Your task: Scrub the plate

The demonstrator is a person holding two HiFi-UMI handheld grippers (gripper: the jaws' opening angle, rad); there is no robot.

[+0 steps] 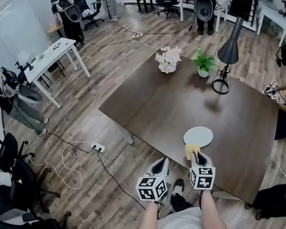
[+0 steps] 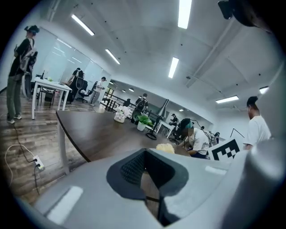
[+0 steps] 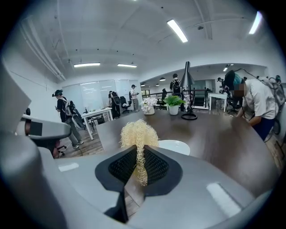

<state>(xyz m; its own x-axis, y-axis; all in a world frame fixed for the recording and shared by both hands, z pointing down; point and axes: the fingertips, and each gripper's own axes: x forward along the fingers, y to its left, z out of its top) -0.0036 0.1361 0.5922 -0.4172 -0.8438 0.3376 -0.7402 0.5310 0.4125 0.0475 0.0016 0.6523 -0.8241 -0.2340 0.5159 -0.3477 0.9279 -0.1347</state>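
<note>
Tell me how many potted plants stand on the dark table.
2: a flower pot at the far edge, and a green plant to its right, beside the lamp. None looks hidden.

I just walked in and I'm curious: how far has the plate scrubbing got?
Done: the right gripper is clamped on the yellow scrubber. In hand: it sits at the near edge of the white plate; contact unclear. Left: the scrubbing itself. The left gripper is shut and empty.
</note>
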